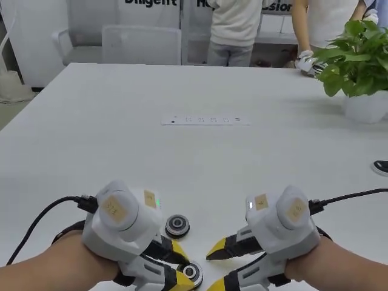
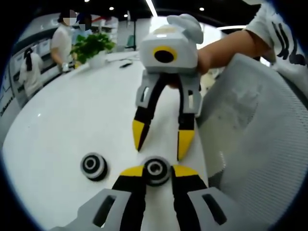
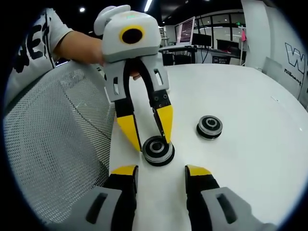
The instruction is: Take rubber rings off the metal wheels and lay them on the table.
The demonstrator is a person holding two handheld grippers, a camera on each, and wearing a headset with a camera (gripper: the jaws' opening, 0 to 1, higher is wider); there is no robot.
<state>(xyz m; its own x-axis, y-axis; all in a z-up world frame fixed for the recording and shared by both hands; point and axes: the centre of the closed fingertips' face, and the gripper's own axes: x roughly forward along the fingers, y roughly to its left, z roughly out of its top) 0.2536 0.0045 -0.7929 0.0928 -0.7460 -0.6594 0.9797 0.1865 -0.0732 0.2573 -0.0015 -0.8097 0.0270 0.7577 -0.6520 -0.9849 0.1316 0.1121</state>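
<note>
Two metal wheels with black rubber rings lie near the white table's [image 1: 182, 163] front edge. One wheel [image 1: 193, 271] [image 2: 156, 169] [image 3: 158, 150] sits between the yellow tips of my left gripper [image 1: 189, 270] [image 2: 158, 171], which is shut on it. The other wheel [image 1: 177, 225] [image 2: 94, 166] [image 3: 210, 127] lies free a little farther out. My right gripper [image 1: 212, 270] [image 3: 161, 169] faces the left one, just short of the held wheel. It stands open with nothing between its fingers.
A white power strip [image 1: 206, 120] lies at mid-table. A potted plant [image 1: 361, 60] stands at the far right, with a dark object [image 1: 381, 167] at the right edge. People stand beyond the far edge beside a chair [image 1: 140, 43]. A mesh chair back [image 3: 62, 139] is close behind me.
</note>
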